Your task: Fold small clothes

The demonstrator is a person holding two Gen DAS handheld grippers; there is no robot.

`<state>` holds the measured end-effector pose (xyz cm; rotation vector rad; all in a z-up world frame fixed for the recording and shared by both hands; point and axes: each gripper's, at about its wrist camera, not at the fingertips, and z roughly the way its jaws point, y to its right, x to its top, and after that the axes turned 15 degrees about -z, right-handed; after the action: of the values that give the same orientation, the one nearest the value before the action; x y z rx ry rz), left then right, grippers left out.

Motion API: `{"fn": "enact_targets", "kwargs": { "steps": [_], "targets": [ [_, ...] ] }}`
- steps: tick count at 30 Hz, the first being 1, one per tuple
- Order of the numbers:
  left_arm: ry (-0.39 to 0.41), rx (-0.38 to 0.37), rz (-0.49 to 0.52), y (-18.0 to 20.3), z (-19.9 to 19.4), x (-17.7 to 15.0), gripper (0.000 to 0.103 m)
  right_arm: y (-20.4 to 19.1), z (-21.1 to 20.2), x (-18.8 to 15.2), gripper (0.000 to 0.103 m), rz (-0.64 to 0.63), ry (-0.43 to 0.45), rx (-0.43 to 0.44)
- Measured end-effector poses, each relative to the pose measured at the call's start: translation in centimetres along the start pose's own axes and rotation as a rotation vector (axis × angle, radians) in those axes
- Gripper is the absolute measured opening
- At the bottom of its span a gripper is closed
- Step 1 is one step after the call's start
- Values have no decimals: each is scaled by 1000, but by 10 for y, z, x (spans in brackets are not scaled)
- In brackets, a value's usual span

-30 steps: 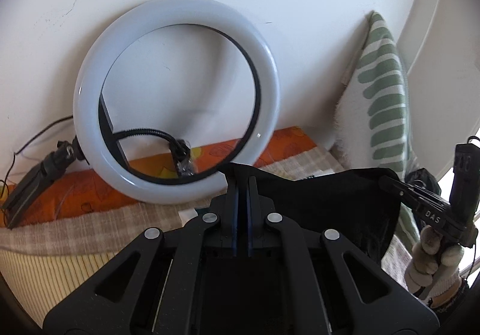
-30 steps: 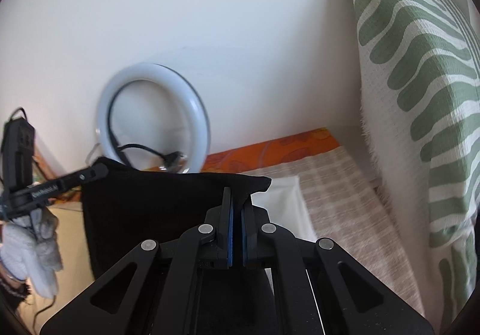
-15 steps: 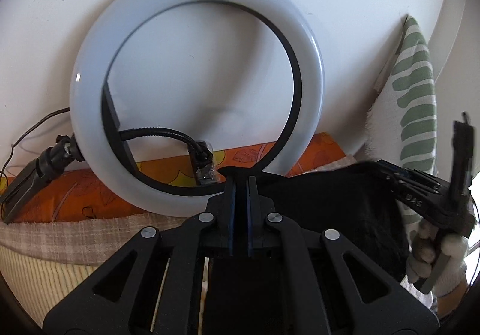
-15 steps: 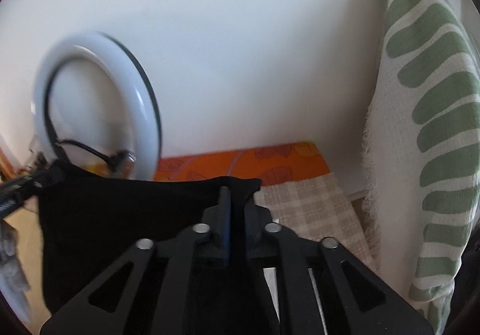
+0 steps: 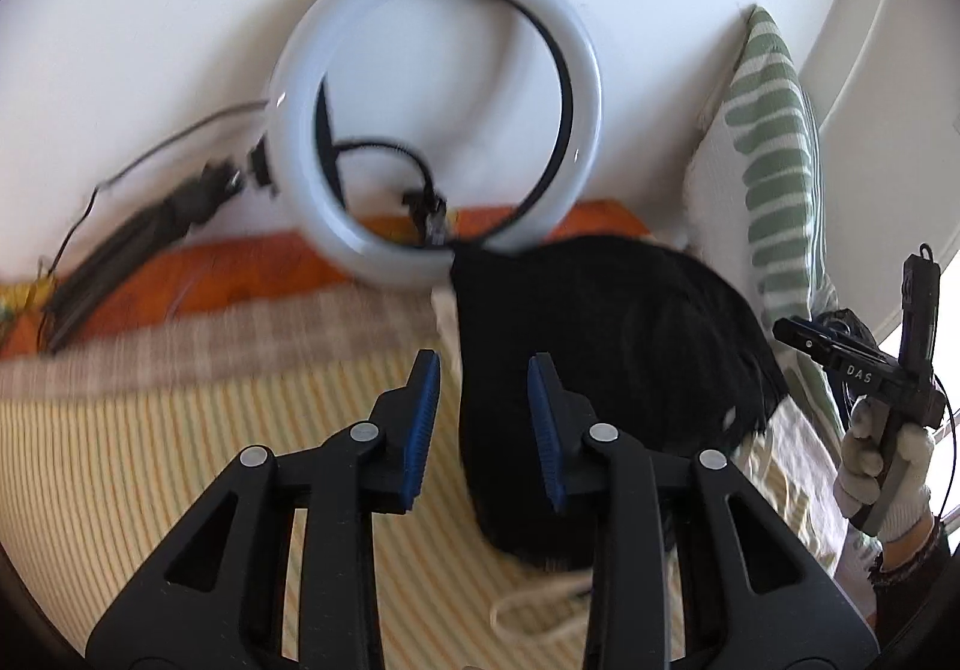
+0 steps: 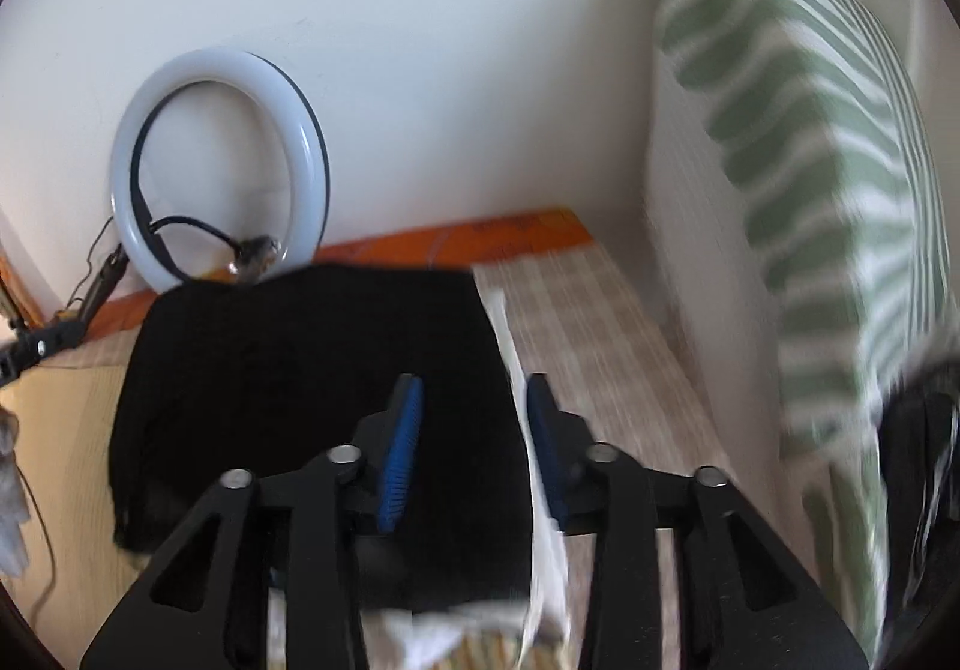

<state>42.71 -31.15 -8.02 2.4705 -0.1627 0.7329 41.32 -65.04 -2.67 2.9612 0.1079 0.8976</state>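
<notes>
A small black garment (image 5: pixel 606 346) lies flat on the striped bed cover (image 5: pixel 180 478); it also shows in the right wrist view (image 6: pixel 312 382). My left gripper (image 5: pixel 483 418) is open and empty, over the garment's left edge. My right gripper (image 6: pixel 471 436) is open and empty, over the garment's right edge, beside a white cloth strip (image 6: pixel 540 520). The right gripper also shows at the right of the left wrist view (image 5: pixel 864 370), held in a gloved hand.
A white ring light (image 5: pixel 432 111) leans on the wall behind the garment, with its cable and black stand (image 5: pixel 138 244) to the left. A green-striped pillow (image 6: pixel 798 226) stands upright at the right. An orange blanket (image 5: pixel 240 274) runs along the wall.
Both grippers were shut on the black garment and held it up. Now both are open, and the garment lies on the bed.
</notes>
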Motion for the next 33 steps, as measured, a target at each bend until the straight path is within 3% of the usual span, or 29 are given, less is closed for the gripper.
{"fn": "enact_targets", "kwargs": {
  "steps": [3, 7, 9, 11, 13, 16, 19, 20, 21, 24, 26, 29, 30, 33],
  "targets": [
    [-19, -17, -21, -6, -11, -18, 30, 6, 2, -21, 51, 75, -58, 25],
    [-41, -44, -48, -3, -24, -33, 30, -3, 23, -33, 50, 53, -149, 4],
    [-43, -39, -34, 4, -32, -41, 30, -10, 29, -34, 16, 12, -169, -17],
    [-42, -28, -5, 12, -39, -46, 30, -17, 33, -30, 7, -72, -175, -112],
    [-36, -14, 24, 18, -45, -51, 30, -13, 36, -26, 5, -94, -181, -168],
    [-33, 10, 68, 29, -54, -60, 30, -2, 35, -22, 5, -83, -174, -177],
    [-16, 32, 104, 39, -64, -69, 30, 8, 21, -22, 16, -13, -149, -153],
    [-11, 32, 108, 41, -67, -71, 30, 11, 14, -24, 29, 10, -132, -131],
    [-3, 31, 113, 44, -72, -73, 33, 11, 7, -25, 34, 20, -116, -123],
    [27, 28, 127, 54, -89, -81, 53, 10, -19, -28, 34, 42, -74, -90],
    [45, 22, 135, 60, -101, -85, 54, 4, -42, -33, 36, 49, -45, -64],
    [62, 13, 137, 71, -121, -92, 59, -9, -75, -37, 50, 45, -1, -50],
    [70, 9, 137, 75, -129, -94, 66, -14, -86, -38, 50, 40, 14, -45],
    [115, 1, 149, 85, -155, -101, 69, -30, -116, -40, 50, 15, 61, -36]
  ]
}}
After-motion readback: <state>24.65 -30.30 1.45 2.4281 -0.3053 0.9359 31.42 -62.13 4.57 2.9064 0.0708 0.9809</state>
